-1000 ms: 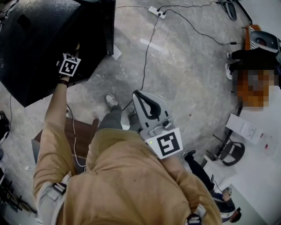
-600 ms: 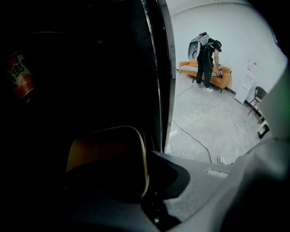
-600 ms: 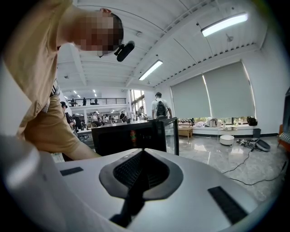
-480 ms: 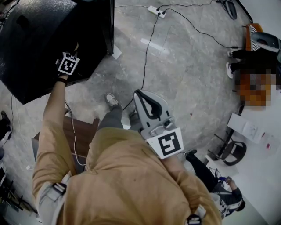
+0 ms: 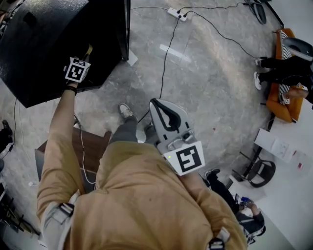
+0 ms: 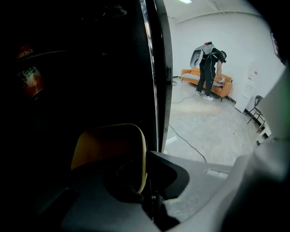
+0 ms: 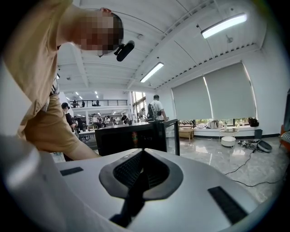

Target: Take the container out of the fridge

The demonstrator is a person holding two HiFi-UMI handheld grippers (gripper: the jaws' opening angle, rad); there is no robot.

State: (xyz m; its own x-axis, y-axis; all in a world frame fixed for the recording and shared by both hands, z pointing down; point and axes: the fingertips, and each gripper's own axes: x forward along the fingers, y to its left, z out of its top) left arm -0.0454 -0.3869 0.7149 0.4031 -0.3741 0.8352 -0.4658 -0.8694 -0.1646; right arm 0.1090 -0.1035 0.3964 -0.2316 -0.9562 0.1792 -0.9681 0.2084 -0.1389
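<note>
Hardly anything has travelled in the last second and both hands sit where they were, but the left gripper has been busy. Its jaws have just been closing, and the yellow container is right between them. They now stand nearly together, pinched on the container's right-hand edge, with one dark pad on its inner side and the grey jaw against the outside. It's dark in there, so I can't tell how deep the bite goes.

The container is inside the black fridge, right at the left gripper's tips. Just right of those jaws runs the fridge's upright edge. Up and to their left, deeper in, a red-labelled item shows dimly, too blurred to name. Well beyond the gripper, a person bends over an orange sofa.

Over to the right gripper: jaws together, nothing between them, held in front of the person's body, well apart from the left one. On the floor beyond its tips, a black cable runs away to a white power strip.
</note>
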